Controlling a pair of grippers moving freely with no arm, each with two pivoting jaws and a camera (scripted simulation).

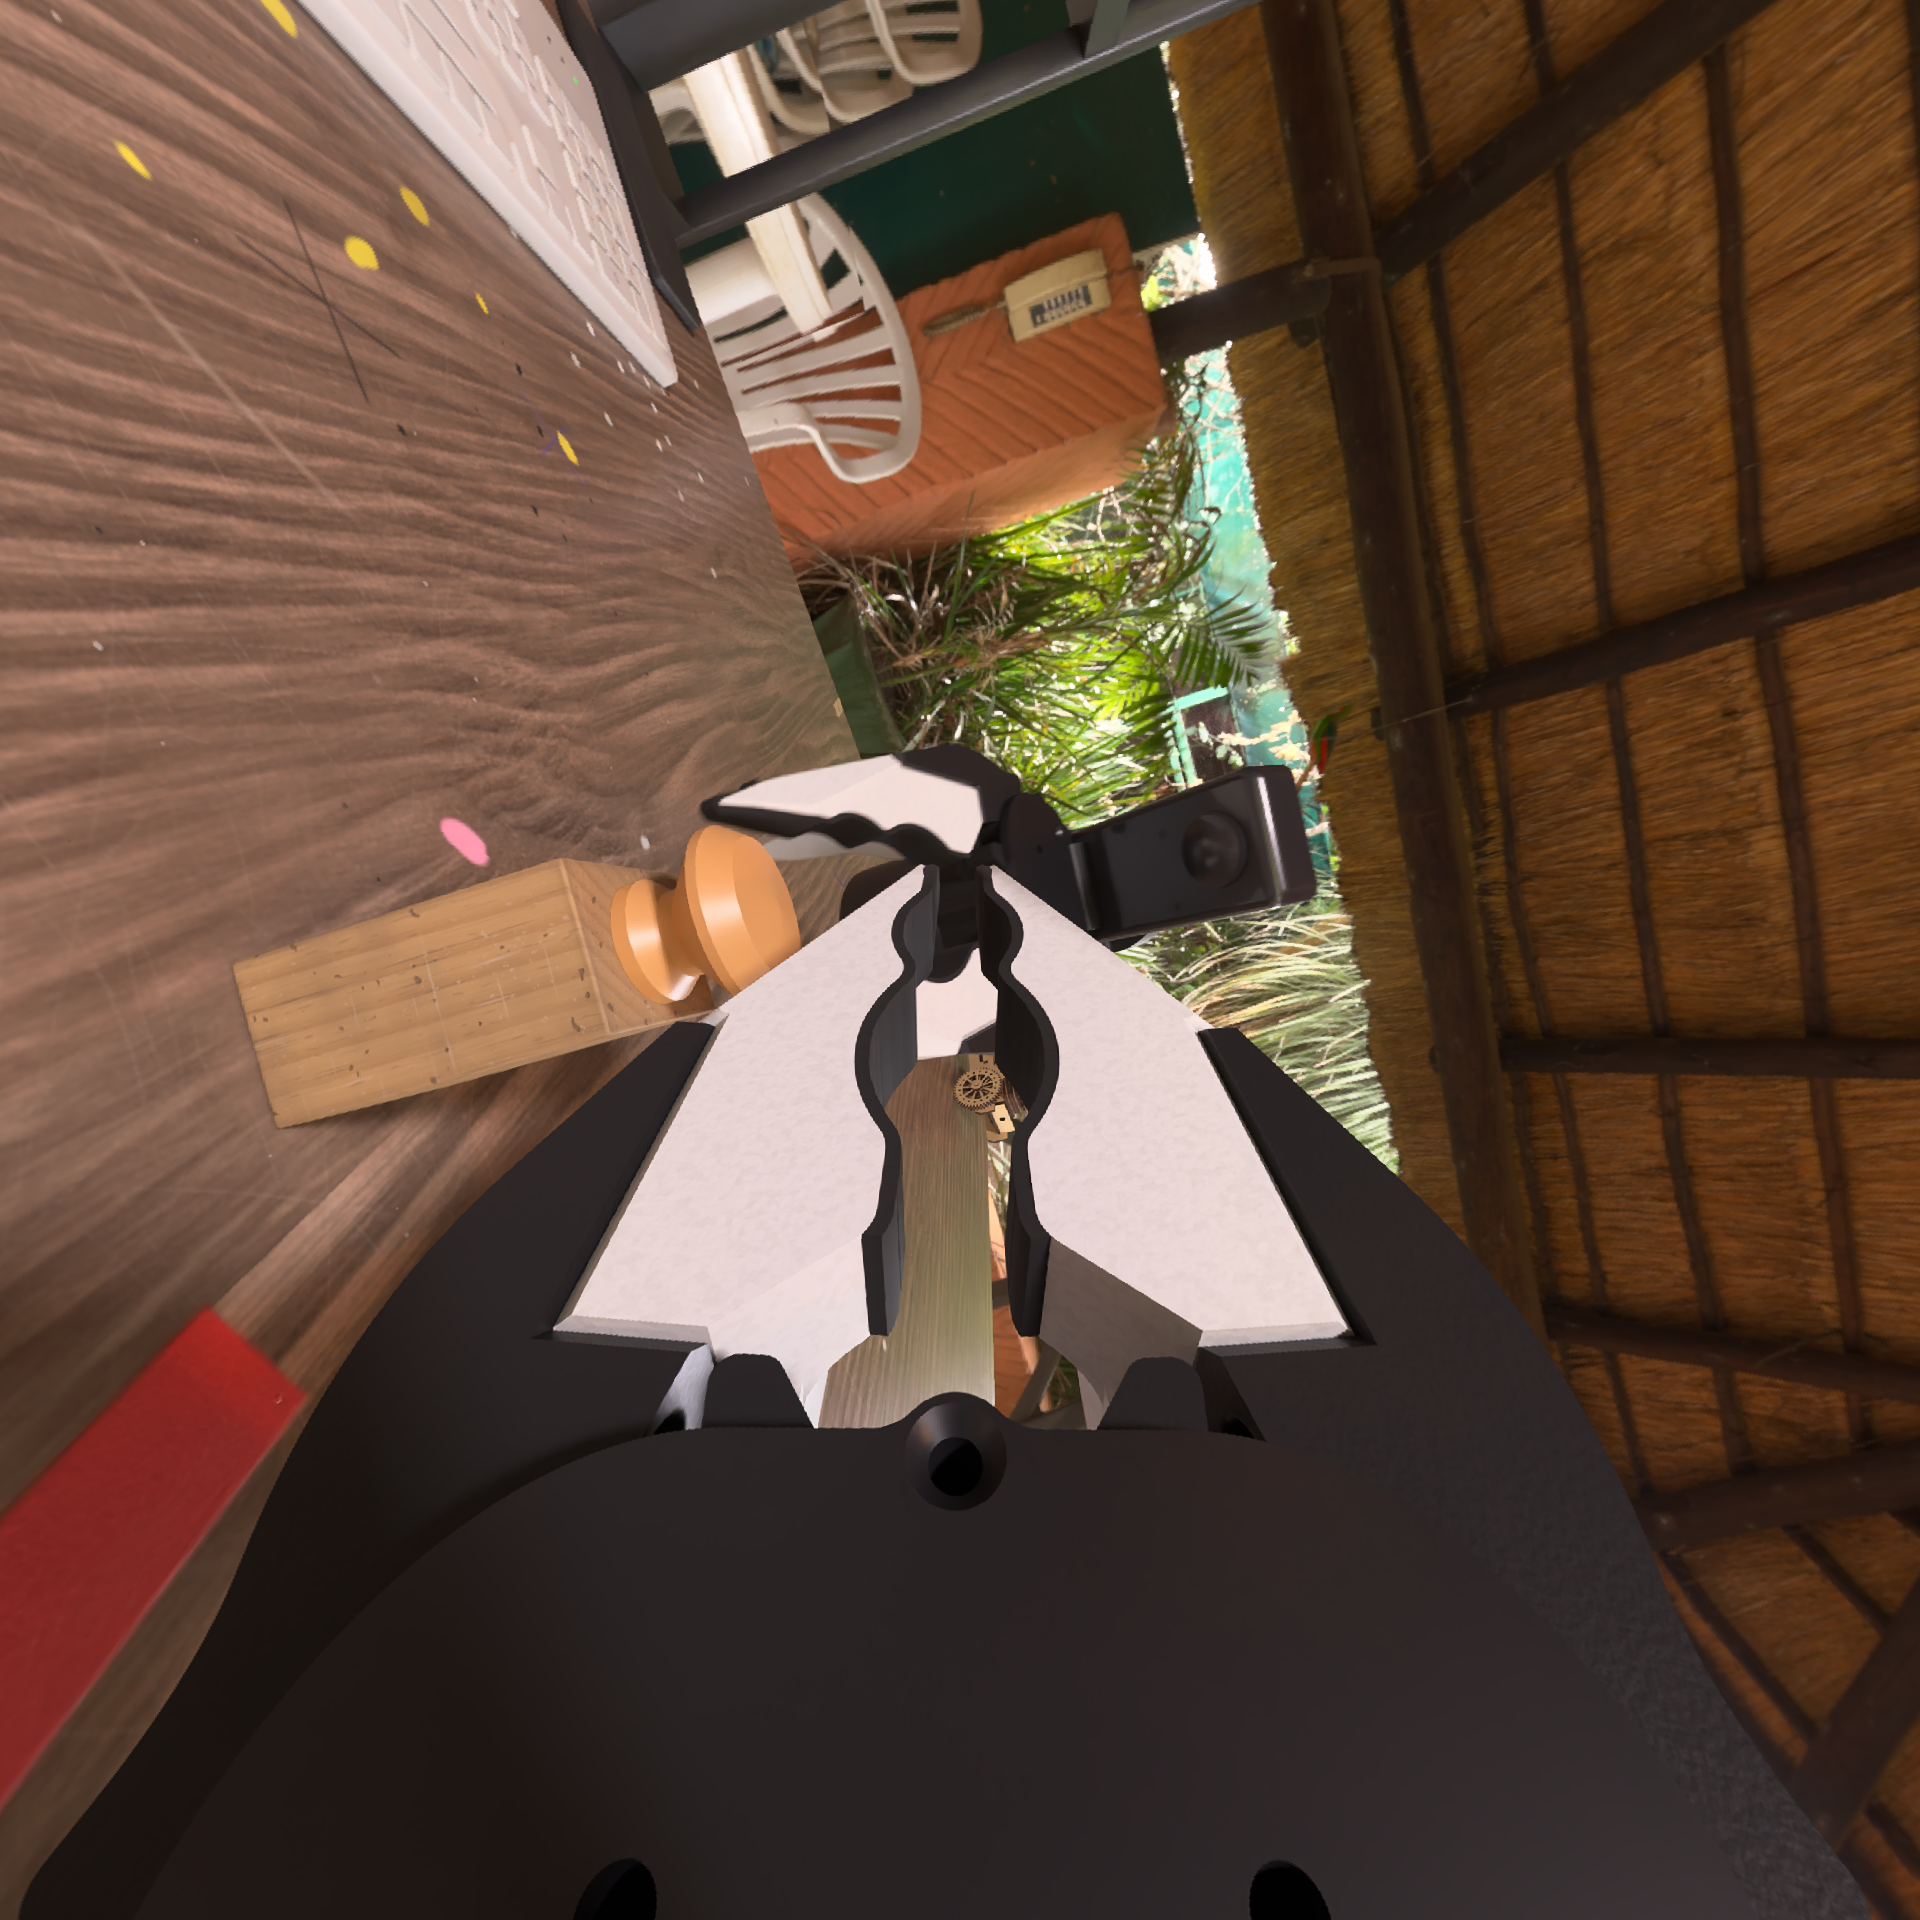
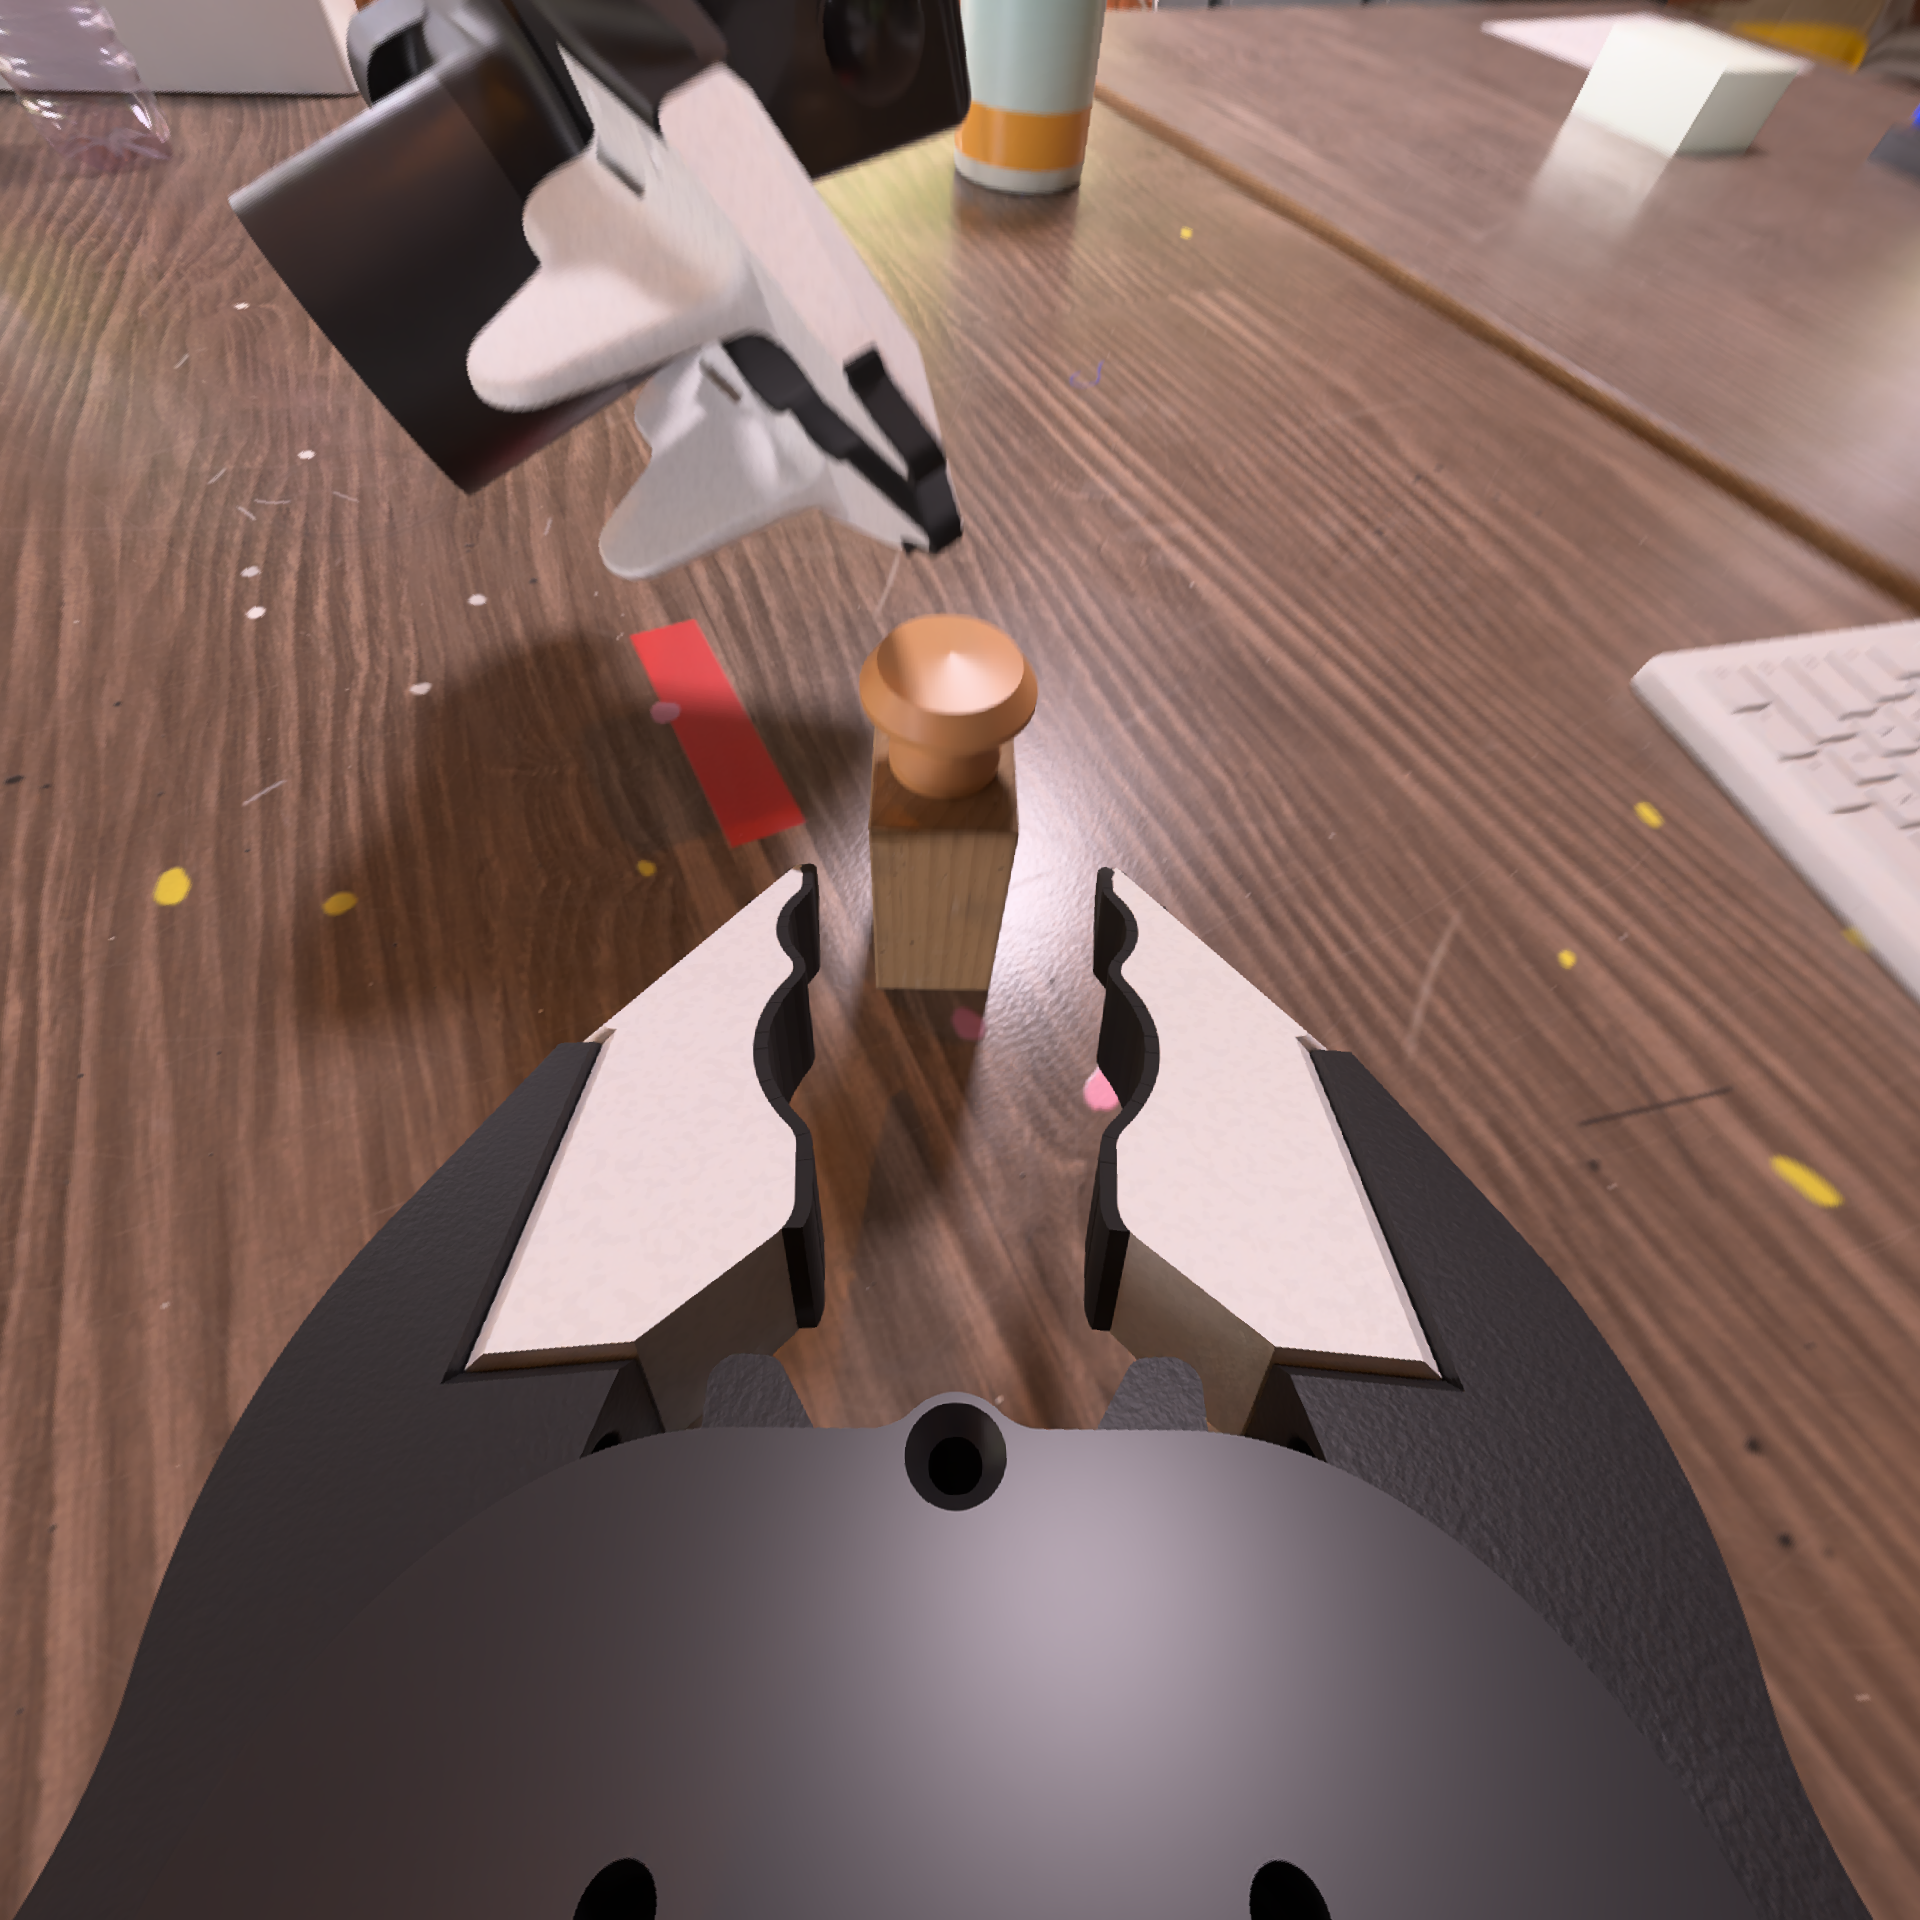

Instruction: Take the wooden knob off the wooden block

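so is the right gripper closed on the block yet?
No. The right gripper is open, its fingers either side of the wooden block with gaps showing.

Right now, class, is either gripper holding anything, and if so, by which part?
Nothing is held. The right gripper is open, short of the wooden block. The left gripper has its fingers together, empty, above the wooden knob.

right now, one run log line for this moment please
knob: on block | left gripper: shut, empty, above knob | right gripper: open, facing block
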